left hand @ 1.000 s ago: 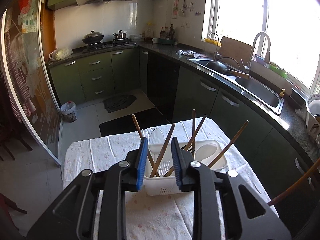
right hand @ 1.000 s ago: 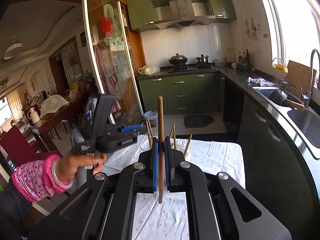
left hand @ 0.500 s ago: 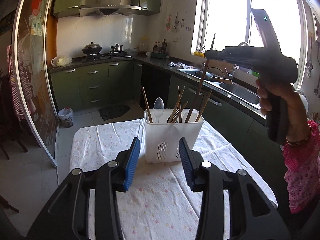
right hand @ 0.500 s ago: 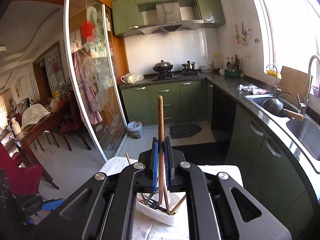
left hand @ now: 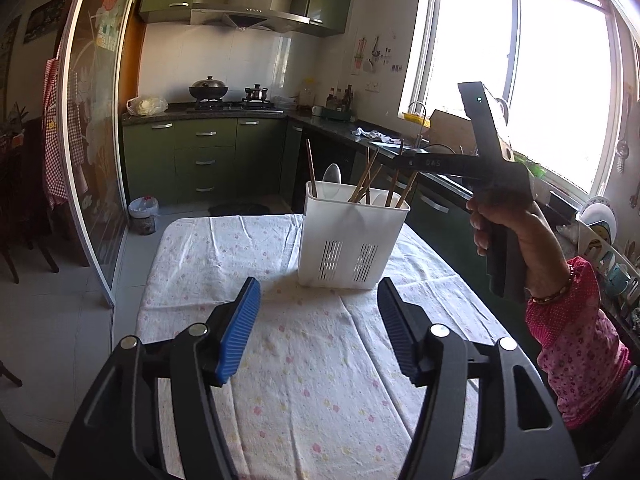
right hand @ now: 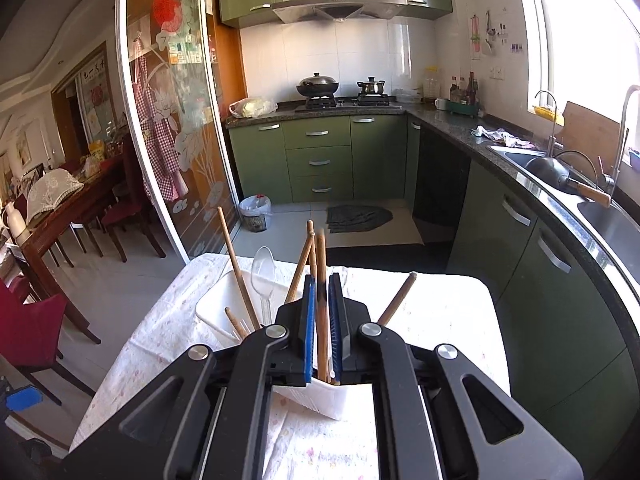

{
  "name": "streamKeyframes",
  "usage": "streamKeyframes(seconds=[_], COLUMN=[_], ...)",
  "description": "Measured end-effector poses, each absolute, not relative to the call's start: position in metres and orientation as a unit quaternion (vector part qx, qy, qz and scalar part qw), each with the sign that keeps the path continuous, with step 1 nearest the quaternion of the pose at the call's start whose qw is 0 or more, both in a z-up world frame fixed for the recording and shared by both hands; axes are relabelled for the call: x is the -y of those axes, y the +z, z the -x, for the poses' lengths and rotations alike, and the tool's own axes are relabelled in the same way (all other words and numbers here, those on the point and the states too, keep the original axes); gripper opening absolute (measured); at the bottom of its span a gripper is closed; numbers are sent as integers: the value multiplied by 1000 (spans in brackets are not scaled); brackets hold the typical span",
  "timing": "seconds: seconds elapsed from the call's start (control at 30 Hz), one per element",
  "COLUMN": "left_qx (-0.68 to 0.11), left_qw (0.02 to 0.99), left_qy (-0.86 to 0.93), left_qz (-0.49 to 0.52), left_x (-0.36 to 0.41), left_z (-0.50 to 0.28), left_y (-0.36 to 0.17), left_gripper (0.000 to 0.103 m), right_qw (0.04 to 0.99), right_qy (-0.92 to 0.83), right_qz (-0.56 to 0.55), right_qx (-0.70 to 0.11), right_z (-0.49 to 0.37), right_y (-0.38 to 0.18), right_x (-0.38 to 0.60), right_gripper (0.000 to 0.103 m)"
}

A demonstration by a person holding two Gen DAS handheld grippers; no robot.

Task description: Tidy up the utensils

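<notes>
Right gripper (right hand: 320, 320) jaws clamped on chopstick (right hand: 321, 264), long axis upright, lower end inside caddy (left hand: 352, 240) directly below. Left gripper (left hand: 318, 328) jaws wide apart, empty, well short of caddy. Right hand nearer.

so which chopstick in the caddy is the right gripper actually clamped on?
The upright chopstick between the right gripper pads; the others lean free in the white caddy.

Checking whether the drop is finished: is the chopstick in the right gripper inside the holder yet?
Partly in. The right gripper is shut on the chopstick, whose lower end dips below the rim of the white holder.
</notes>
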State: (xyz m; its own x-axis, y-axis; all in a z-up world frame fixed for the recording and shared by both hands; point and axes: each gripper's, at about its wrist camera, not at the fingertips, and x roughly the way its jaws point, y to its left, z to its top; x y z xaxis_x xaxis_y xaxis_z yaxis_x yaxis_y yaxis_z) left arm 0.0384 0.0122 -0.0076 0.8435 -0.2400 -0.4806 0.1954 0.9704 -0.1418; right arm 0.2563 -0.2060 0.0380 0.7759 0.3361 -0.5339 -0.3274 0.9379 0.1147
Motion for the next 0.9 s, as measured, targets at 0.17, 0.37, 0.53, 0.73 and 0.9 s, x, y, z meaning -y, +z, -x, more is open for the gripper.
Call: streamKeyframes(seconds=[0.17, 0.37, 0.53, 0.73, 0.9], left_qx=[-227, -235, -244, -200, -193], left_qw=[969, 966, 961, 972, 974], left_qy=[-96, -106, -127, -120, -120], left_qz=[24, 14, 15, -17, -10], left_x=[-3, 11, 19, 32, 35], left_z=[-18, -5, 7, 36, 56], left_y=[-5, -24, -41, -29, -3], left_gripper=[72, 80, 89, 96, 96], right_qw=[950, 945, 950, 966, 975], right_qy=[196, 213, 192, 156, 134], right_qz=[-25, -44, -67, -47, -32], right_qx=[-243, -245, -237, -201, -176], right_z=[-197, -102, -21, 69, 116], right_y=[57, 31, -5, -12, -3], right_x=[223, 249, 283, 306, 309], right_gripper=[26, 59, 98, 98, 98])
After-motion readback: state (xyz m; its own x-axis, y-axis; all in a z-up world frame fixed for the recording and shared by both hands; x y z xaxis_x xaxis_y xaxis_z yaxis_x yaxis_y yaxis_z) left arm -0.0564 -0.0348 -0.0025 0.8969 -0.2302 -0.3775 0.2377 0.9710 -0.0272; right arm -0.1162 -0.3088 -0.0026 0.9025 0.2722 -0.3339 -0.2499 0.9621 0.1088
